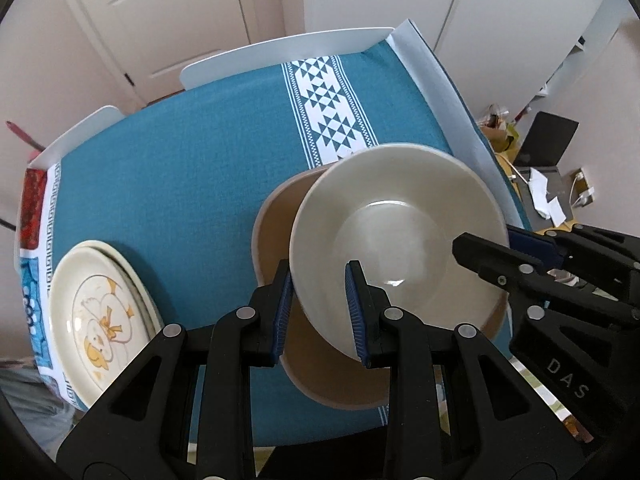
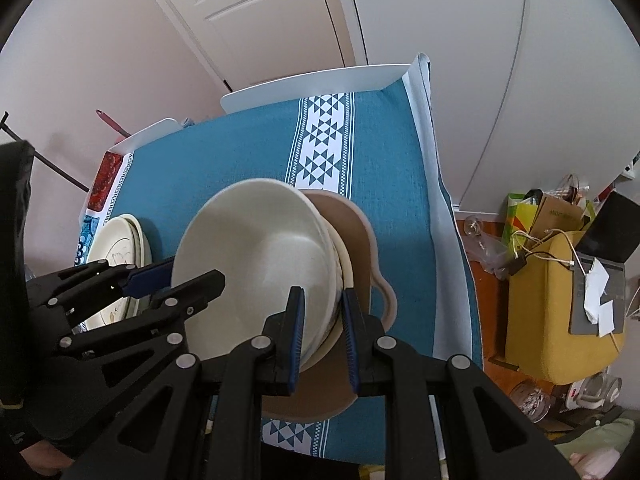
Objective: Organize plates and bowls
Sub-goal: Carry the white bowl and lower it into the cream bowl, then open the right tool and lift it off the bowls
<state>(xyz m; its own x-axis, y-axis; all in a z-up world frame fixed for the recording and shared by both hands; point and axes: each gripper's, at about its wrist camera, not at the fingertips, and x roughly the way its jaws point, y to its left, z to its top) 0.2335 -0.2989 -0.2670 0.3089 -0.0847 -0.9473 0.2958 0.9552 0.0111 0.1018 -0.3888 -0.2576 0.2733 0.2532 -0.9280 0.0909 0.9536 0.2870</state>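
Observation:
A cream bowl (image 1: 400, 236) is held tilted over a wide brown dish (image 1: 280, 216) on the teal tablecloth. My left gripper (image 1: 318, 312) has its jaws around the bowl's near-left rim. My right gripper (image 2: 323, 338) has its jaws around the opposite rim of the cream bowl (image 2: 260, 248), with the brown dish (image 2: 352, 232) below; it also shows in the left wrist view (image 1: 484, 252). A stack of cream plates with a duck drawing (image 1: 104, 320) lies at the table's left edge; it also shows in the right wrist view (image 2: 116, 252).
The table (image 1: 180, 168) has a patterned white runner (image 1: 332, 108) down the middle. White chair backs (image 1: 280, 56) stand at the far side. A yellow seat with cables and papers (image 2: 560, 300) and bags stand on the floor at right.

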